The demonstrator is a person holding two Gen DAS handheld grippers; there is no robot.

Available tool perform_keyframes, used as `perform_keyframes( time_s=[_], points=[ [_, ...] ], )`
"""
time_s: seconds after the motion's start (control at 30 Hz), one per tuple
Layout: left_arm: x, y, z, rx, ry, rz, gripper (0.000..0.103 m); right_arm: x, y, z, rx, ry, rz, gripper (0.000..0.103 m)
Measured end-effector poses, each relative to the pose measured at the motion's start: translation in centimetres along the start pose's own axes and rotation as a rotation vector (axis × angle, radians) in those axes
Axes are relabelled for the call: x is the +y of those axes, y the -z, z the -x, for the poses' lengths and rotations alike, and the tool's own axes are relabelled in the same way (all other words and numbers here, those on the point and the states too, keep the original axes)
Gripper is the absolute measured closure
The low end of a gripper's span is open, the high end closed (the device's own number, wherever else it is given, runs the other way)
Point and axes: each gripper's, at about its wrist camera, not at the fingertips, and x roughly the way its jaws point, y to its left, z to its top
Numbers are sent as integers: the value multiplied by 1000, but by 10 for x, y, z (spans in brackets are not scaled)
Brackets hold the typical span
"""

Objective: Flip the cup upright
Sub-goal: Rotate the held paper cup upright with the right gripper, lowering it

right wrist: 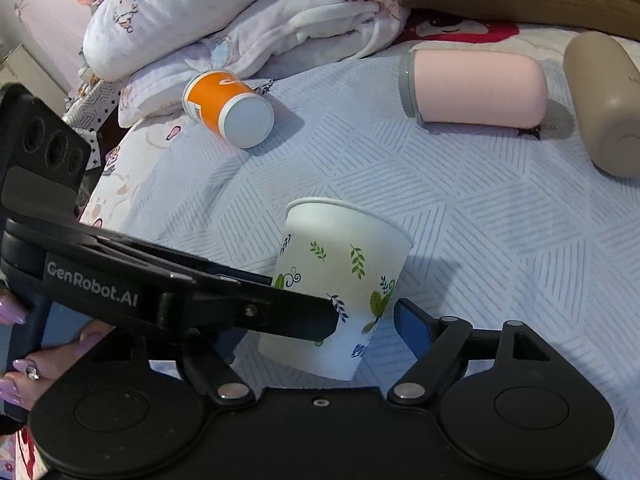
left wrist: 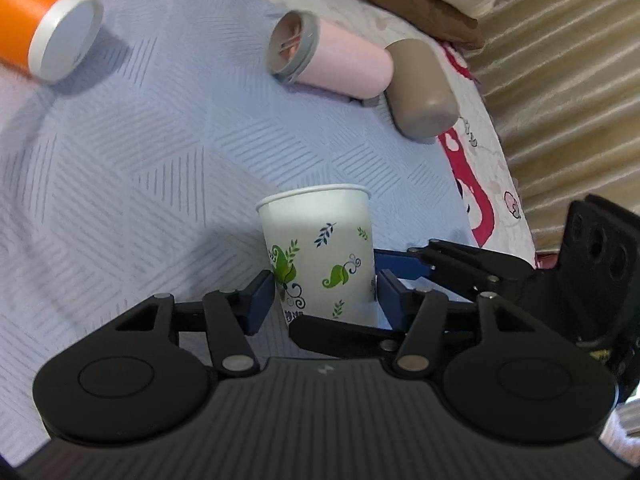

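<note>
One paper cup (left wrist: 320, 256) stands mouth-up on the bed (left wrist: 140, 160), pinched low between the left gripper's (left wrist: 326, 294) jaws, while the right gripper (right wrist: 320, 334), jaws spread, flanks it and three other cups — orange (right wrist: 224, 106), pink (right wrist: 476, 88), tan (right wrist: 604, 104) — lie beyond.

Bare bed (right wrist: 500, 240) around paper cup (right wrist: 344, 280); orange cup (right wrist: 228, 108) at 11, pink tumbler (right wrist: 476, 92) and tan tumbler (right wrist: 604, 104) at 1-2 o'clock

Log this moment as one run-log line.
paper cup: rim up, slightly tilted | left gripper: pads at cup sides | right gripper: open beside cup | orange cup, pink cup, tan cup: lying
</note>
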Motion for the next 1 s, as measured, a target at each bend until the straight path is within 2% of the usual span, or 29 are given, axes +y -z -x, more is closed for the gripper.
perform_keyframes(
  time_s=[0.13, 0.17, 0.27, 0.37, 0.47, 0.63, 0.83, 1.0],
  points=[
    [-4, -3, 1, 8, -16, -30, 41, -3, 0, -3, 8, -26, 4, 23],
    [-3, -5, 2, 9, -9, -29, 41, -3, 0, -3, 4, -22, 9, 27],
    [0, -11, -1, 22, 5, -12, 38, -5, 0, -2, -4, -35, 4, 29],
    [0, -14, -7, 18, -37, -10, 38, -3, 2, -2, -6, -46, 22, 30],
    [1, -11, -5, -13, -50, -15, 41, 3, 5, -1, -13, -49, 60, 32],
    [-7, -3, 9, -79, -70, -82, 42, 13, 8, 5, -58, -35, 143, 32],
    [-23, 6, 27, -158, -127, -228, 43, 39, 21, 4, -161, 69, 363, 32],
    [-33, 12, 35, -232, -155, -325, 46, 44, 27, -5, -244, 155, 457, 32]
  ],
)
